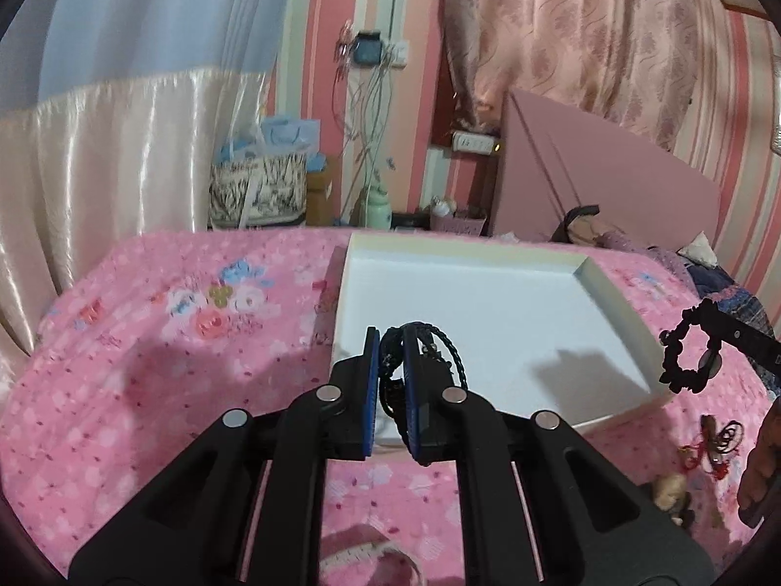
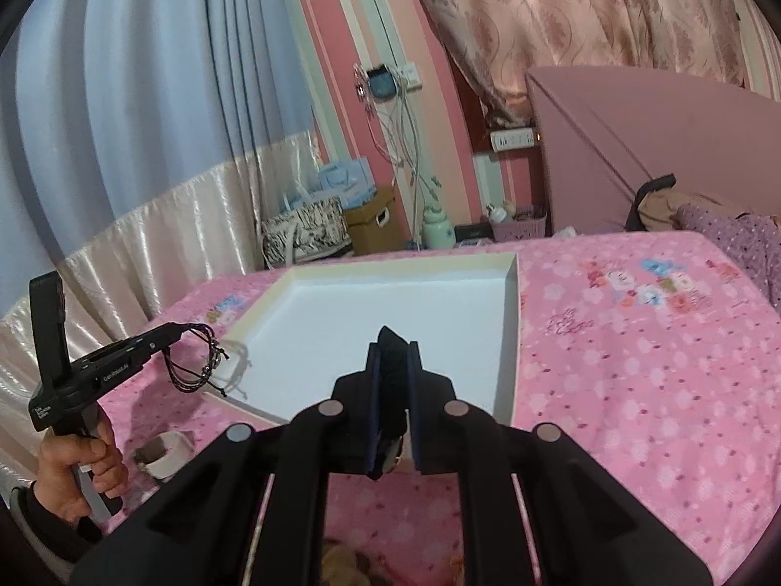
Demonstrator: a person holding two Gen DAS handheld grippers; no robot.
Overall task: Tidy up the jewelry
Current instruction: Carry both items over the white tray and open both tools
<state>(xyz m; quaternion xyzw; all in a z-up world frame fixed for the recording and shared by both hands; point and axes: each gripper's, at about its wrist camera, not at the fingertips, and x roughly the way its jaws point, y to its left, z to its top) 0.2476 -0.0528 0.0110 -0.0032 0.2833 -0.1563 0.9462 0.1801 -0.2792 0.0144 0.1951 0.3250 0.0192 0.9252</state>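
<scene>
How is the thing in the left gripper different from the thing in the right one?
The cord bracelets in the left gripper are thin braided strands with small beads; the black scrunchie in the right gripper is one thick ruffled ring. Both are black, pinched in shut jaws near the white tray.

left gripper [image 1: 390,337] clamping black cords [image 1: 439,346], white tray [image 1: 488,263]

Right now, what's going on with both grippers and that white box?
A person holds a gripper in each hand above a pink floral bedspread. The left gripper is shut on a bunch of black cord bracelets; the right gripper is shut on a black scrunchie-like band. Both hang over the near edge of the shallow white box, which is empty.
</scene>
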